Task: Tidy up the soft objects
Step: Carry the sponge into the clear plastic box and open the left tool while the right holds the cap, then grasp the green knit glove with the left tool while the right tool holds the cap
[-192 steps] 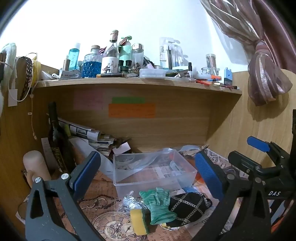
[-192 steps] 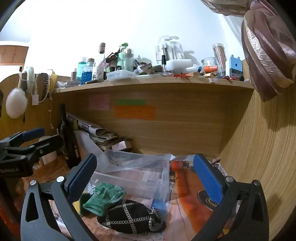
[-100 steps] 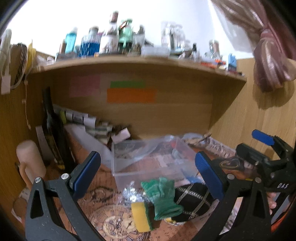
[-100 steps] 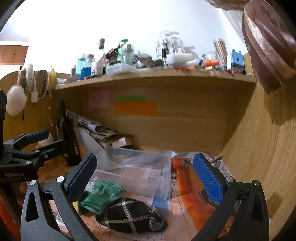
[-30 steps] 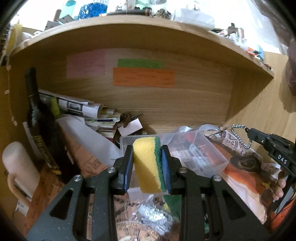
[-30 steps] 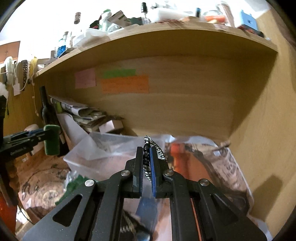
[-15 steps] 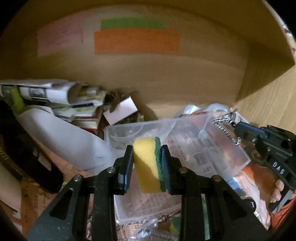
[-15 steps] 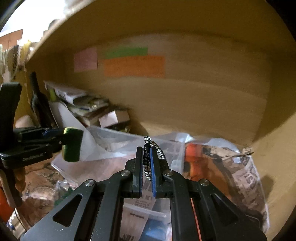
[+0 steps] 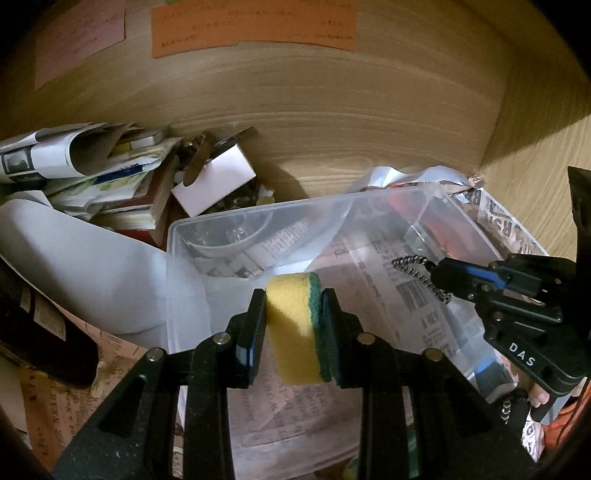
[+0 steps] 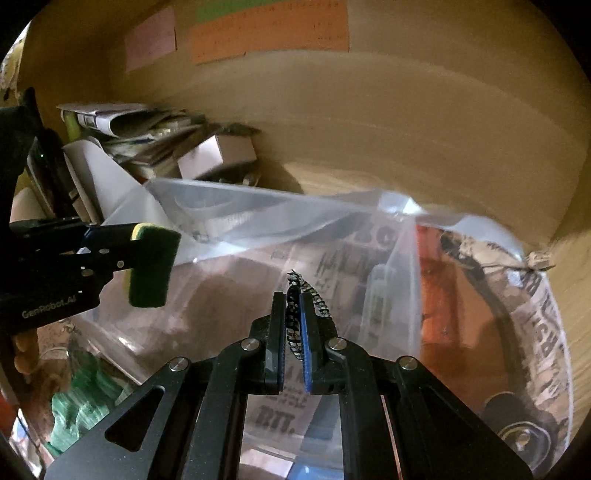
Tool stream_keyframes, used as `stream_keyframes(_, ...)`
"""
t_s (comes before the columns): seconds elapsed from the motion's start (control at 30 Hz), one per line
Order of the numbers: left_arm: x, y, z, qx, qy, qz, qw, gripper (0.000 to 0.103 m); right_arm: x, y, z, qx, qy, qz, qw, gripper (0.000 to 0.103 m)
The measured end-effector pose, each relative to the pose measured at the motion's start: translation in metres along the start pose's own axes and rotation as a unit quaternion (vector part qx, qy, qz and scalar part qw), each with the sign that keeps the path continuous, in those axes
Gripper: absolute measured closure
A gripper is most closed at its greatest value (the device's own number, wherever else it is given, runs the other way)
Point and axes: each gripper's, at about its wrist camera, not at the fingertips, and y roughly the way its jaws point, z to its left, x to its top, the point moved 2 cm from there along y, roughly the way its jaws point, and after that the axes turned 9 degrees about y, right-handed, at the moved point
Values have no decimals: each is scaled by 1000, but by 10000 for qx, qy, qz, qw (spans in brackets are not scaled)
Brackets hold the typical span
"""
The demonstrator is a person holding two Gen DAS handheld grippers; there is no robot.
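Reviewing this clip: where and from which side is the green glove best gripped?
The green glove lies crumpled beside the clear bin. Probably best to pinch its raised bunched fabric from above; it looks blurred, so finer detail cannot be told.

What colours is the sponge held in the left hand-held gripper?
The sponge is yellow with a dark green scouring layer on one face; the left wrist view shows it best.

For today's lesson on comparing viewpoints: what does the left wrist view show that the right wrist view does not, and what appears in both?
Only the left wrist view shows the sponge's yellow side squeezed in the left claw. Only the right wrist view shows the green glove lying outside the bin and the chain pinched in the right claw from behind. Both show the clear plastic bin, the sponge, the chain and the orange note.
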Motion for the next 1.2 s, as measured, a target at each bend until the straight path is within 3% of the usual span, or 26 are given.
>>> stream_keyframes(0.13,0,-10,-1,43,-28,-131,9999,45,-3,-2,0,-36,-18,2,10000,95)
stream_keyframes(0.27,1,-24,-3,167,59,-323,9993,41,-1,-8,2,-82,-79,-143,9998,83)
stream_keyframes(0.5,0,-68,-7,414,87,-850,9955,21,3,-49,11,-229,-157,-774,9966,41)
stream_keyframes(0.53,0,-75,-8,455,107,-912,9947,14,4,-56,12,-216,-165,-864,9959,33)
stream_keyframes(0.63,-5,-95,-9,565,104,-1163,9916,2,2,-79,18,-103,-161,-1148,9932,20)
stream_keyframes(0.93,-37,-120,-12,571,20,-1214,9910,2,-23,-110,31,80,-235,-1373,9902,20)
stream_keyframes(1.2,-74,-106,-39,188,317,-719,9967,2,-63,-105,29,29,-138,-997,9949,20)
